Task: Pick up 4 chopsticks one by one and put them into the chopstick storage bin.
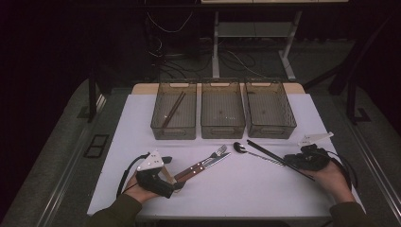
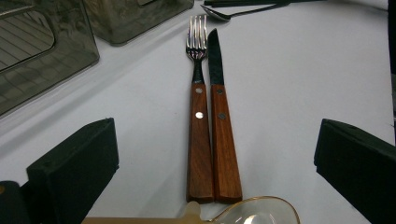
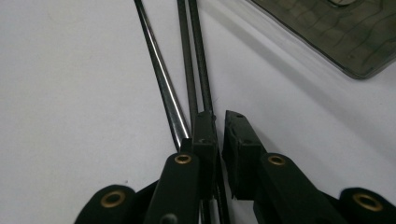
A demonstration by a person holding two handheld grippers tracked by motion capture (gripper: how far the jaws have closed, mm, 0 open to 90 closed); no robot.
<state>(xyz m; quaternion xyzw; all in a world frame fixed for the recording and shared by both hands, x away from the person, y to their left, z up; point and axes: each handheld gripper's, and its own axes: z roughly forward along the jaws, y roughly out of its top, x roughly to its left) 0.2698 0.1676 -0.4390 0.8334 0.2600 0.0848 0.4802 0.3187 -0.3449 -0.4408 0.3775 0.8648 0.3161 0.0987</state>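
Chopsticks (image 1: 279, 159) pinched by the right gripper (image 1: 294, 163) at the table's near right.

Black jaws of the right gripper (image 3: 219, 135) are nearly closed on the pair of dark chopsticks (image 3: 194, 60), which run away from the jaws beside the handle of a spoon (image 3: 159, 74); the spoon's bowl (image 1: 239, 147) lies near the middle tray (image 1: 222, 113). Left gripper (image 1: 175, 182) rests on the white table (image 1: 246, 189) with jaws spread wide, holding nothing, aimed at a fork (image 2: 200, 107) and knife (image 2: 222, 121) lying side by side, wooden handles touching. 3 grey trays stand in a row beyond; the left tray (image 1: 174, 113) holds a brown stick (image 1: 173, 111).
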